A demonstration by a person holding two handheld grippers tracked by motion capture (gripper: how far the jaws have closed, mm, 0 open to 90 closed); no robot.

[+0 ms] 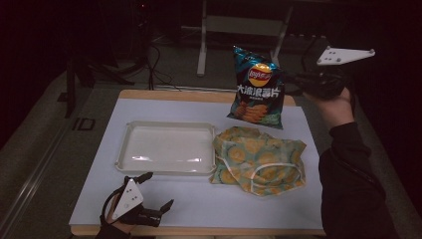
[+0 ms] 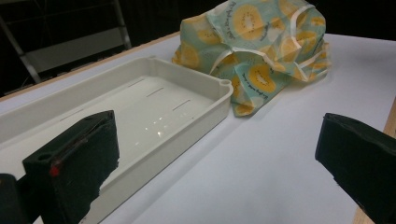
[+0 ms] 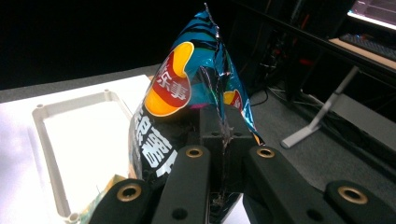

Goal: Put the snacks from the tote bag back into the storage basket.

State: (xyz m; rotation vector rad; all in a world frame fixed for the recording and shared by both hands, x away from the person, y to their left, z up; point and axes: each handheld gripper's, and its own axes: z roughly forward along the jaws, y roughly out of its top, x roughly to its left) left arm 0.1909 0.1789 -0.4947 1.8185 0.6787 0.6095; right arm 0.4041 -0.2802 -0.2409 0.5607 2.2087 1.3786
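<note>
Aloft, right claw (image 1: 291,79) pinches chip bag (image 1: 257,89) edge, forearm raised; left claw (image 1: 157,191) gapes, low over table (image 1: 199,204).

We're looking at a dim lab or workshop space: a white-topped wooden work table (image 1: 199,209) is standing on grey carpet, with black cables (image 1: 159,64) trailing behind. Metal desk legs (image 1: 201,45) and a keyboard (image 3: 369,44) are showing beyond.

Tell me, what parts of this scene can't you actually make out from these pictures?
- Whatever lies inside the kiwi-print cloth bag: its own folds cover it, in the high view and the left gripper view.
- Lower half of the chip bag in the right gripper view: the right gripper, shut on it, blocks it.
- Small print on the chip bag, high view: too small.
- Room behind the table: too dark.
</note>
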